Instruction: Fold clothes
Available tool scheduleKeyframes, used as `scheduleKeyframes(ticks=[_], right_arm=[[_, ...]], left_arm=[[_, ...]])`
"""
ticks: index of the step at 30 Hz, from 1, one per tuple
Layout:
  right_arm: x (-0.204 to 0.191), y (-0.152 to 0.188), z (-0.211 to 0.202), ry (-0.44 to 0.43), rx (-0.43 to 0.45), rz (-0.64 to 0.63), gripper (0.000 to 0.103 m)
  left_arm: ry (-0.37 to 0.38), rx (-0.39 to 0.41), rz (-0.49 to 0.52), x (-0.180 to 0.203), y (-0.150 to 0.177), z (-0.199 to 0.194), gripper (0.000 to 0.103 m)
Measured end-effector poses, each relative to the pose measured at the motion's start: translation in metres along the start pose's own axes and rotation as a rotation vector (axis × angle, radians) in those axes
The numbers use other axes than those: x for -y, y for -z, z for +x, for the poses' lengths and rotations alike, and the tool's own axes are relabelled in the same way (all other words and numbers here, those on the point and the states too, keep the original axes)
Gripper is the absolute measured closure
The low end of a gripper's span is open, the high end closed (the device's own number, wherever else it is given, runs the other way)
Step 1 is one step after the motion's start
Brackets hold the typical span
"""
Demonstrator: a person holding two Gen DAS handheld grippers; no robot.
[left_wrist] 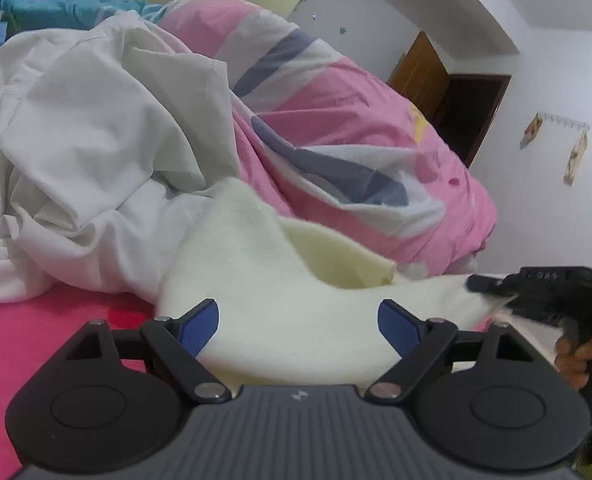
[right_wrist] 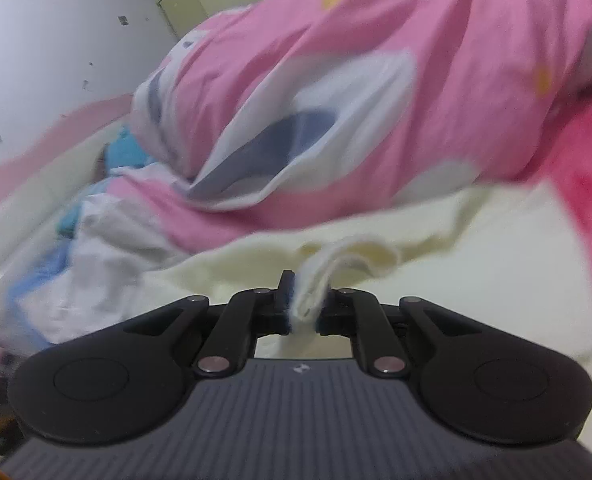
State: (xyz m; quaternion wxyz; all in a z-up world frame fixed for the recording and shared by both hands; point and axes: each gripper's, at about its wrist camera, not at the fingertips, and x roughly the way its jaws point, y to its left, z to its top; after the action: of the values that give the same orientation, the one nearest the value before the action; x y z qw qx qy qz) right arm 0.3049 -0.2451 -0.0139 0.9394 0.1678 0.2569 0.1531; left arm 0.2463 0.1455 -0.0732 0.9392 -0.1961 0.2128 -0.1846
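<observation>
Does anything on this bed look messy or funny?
Yes. The white sheet and pink quilt lie crumpled in heaps instead of flat. The cream cloth is rumpled too, one edge pinched in the right gripper; the left gripper is open above it. Nothing looks torn or spilled.

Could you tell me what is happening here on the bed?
A person is folding laundry with two handheld grippers. The right gripper is shut on an edge of the cream garment, which lies on the pink bedsheet. The left gripper hangs open above the same garment, holding nothing. A pile of white clothes and a pink duvet lie behind.
</observation>
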Motion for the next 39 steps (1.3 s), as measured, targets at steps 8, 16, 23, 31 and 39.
scheduleKeyframes(ticks=[8,16,23,31,39], right_arm=[[0.049,0.000,0.005,0.148,-0.012,-0.024,0.095],[0.081,-0.004,-0.010,0.220,0.039,-0.014,0.095],[0.112,-0.002,-0.002,0.249,0.014,0.031,0.095],[0.144,0.011,0.021,0.218,-0.119,0.072,0.093],[0.186,0.011,0.008,0.054,-0.132,0.351,0.080]], left_arm=[[-0.047,-0.052,0.059,0.005,0.007,0.011,0.016],[-0.073,-0.091,0.093,0.008,0.012,0.019,0.016],[-0.072,-0.106,0.110,0.009,0.014,0.021,0.016],[-0.081,-0.140,0.091,0.005,0.015,0.026,0.016],[-0.083,-0.155,0.085,0.004,0.016,0.028,0.016]])
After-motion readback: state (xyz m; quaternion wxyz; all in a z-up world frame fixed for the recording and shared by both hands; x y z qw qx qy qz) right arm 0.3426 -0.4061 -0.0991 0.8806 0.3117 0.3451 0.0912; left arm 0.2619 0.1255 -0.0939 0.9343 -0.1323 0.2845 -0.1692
